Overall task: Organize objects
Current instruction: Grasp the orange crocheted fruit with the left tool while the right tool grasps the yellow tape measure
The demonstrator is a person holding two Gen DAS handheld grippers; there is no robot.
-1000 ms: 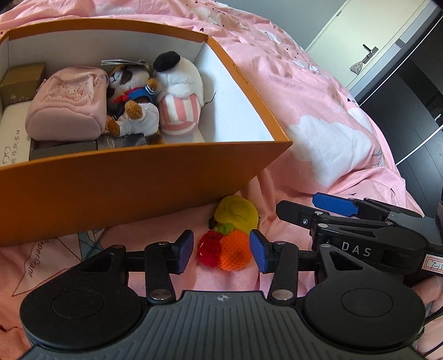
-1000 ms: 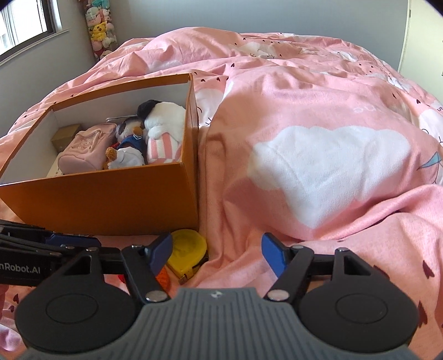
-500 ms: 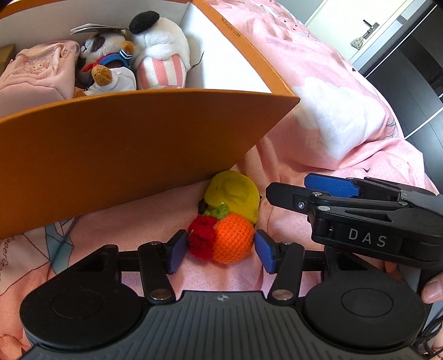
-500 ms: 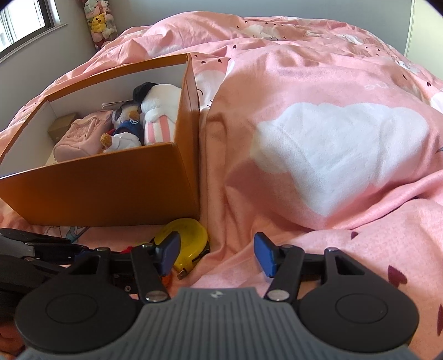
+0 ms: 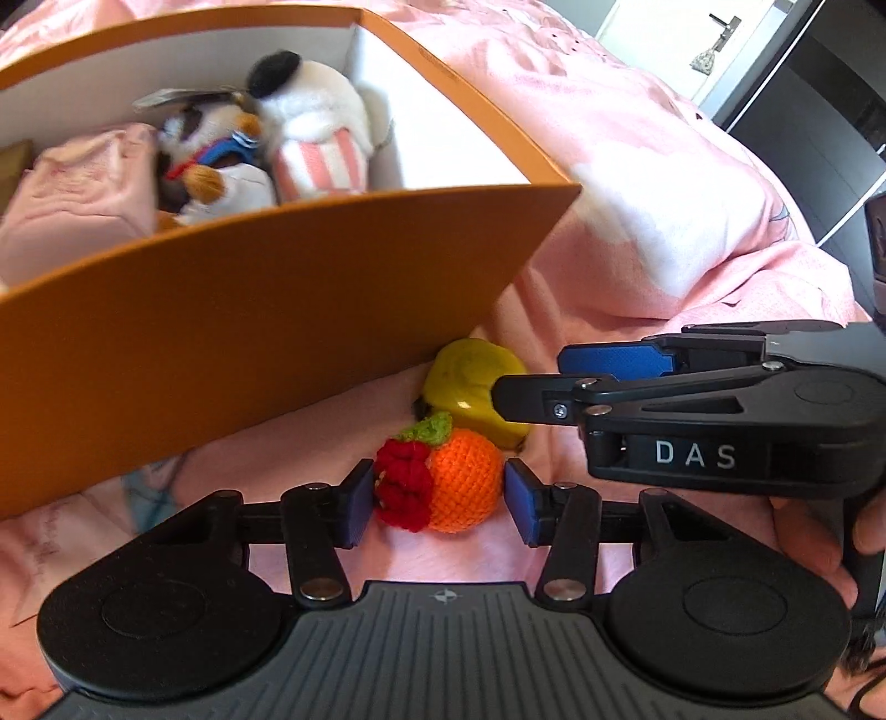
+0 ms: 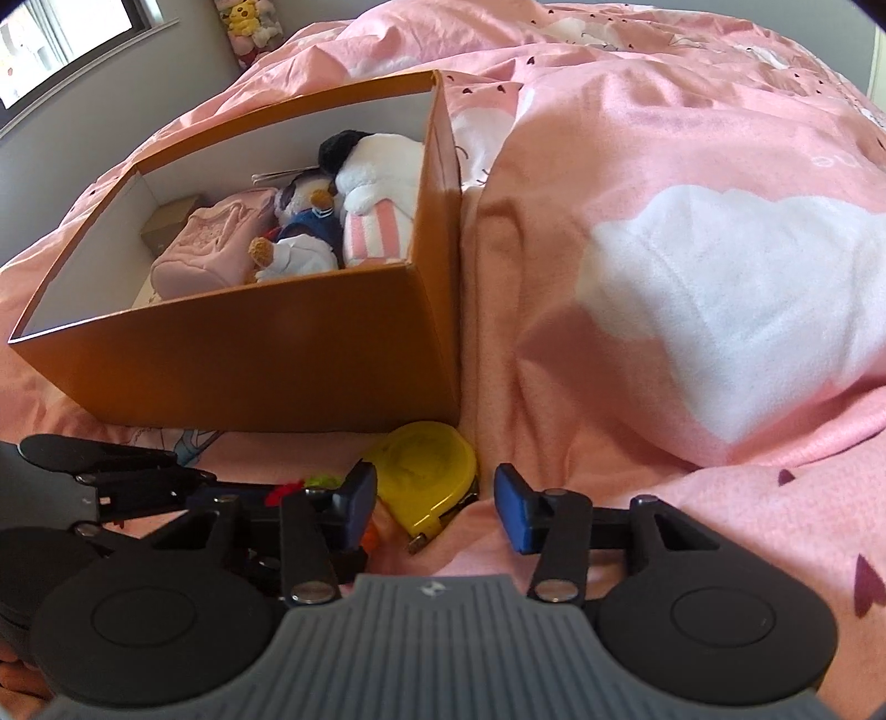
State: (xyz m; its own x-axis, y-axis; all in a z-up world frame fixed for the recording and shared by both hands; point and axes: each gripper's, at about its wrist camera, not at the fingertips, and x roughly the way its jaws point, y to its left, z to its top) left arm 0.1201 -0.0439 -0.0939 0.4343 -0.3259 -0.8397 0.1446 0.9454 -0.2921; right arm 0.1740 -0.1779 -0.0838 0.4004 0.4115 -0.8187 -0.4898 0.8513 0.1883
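A crocheted orange-and-red fruit toy lies on the pink duvet in front of an orange box. My left gripper is open with its pads on either side of the toy, close to it. A yellow tape measure lies just behind the toy, by the box corner. In the right wrist view the tape measure sits between the open pads of my right gripper. The right gripper also shows in the left wrist view, over the tape measure.
The orange box holds a pink pouch, a small plush dog, a white and pink striped plush and a brown carton. The pink duvet rises in folds to the right. A door is at far right.
Both grippers moved forward and down. The left pads now flank the fruit toy; the right pads now flank the tape measure. Both stay open.
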